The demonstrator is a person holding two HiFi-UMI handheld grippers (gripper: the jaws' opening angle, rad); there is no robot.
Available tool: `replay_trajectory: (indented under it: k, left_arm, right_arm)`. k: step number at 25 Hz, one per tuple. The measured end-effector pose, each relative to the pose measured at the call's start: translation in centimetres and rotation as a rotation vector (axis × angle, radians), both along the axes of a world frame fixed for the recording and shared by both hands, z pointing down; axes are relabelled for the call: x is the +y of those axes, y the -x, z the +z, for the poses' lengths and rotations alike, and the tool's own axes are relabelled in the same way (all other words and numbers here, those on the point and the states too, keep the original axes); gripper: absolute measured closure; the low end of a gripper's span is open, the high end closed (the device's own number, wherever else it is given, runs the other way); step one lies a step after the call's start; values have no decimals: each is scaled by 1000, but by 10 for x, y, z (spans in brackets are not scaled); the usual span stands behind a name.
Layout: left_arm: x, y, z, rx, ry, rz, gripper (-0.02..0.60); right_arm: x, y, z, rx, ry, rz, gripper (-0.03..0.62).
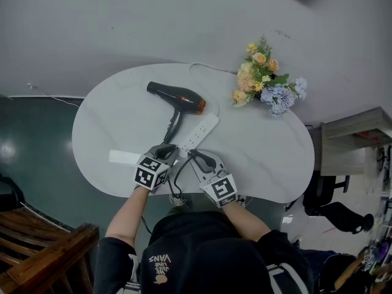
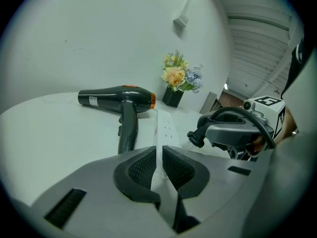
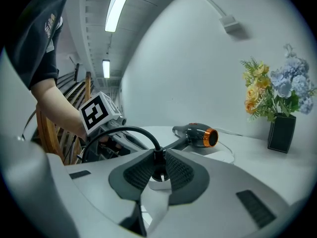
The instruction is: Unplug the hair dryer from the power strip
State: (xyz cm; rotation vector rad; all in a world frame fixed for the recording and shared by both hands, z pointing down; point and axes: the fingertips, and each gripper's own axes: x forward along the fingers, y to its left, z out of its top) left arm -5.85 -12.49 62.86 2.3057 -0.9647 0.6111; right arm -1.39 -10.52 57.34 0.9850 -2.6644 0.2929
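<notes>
Both grips are set, so the pull itself is due. The left gripper (image 1: 171,152) clamps the power strip's (image 1: 201,130) end by the table's (image 1: 269,155) near edge. The right gripper (image 1: 196,158) pinches the hair dryer's (image 1: 177,98) plug (image 3: 158,158). Next, I judge, a straight pull while the left braces.

The location is an indoor workroom with one corner dressed like a home. Indicators: an oval white table (image 1: 116,121) set against a bare grey wall (image 1: 153,17), a flower arrangement (image 1: 267,81) at the tabletop's far right edge, a black office chair (image 1: 334,204) nearby, and fluorescent tube lights (image 3: 117,6) overhead.
</notes>
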Motion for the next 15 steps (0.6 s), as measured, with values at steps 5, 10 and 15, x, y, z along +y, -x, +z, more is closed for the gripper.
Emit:
replay_trajectory:
  k: [5, 10, 15]
  left_arm:
    - [-2, 3, -14, 30, -38, -30, 528]
    - [3, 5, -26, 49, -76, -46, 528]
    - [15, 13, -41, 68, -129, -73, 528]
  right_arm:
    - [5, -6, -7, -4, 0, 15, 507]
    - [10, -10, -13, -20, 3, 37, 507]
    - [18, -15, -19, -31, 6, 68, 507]
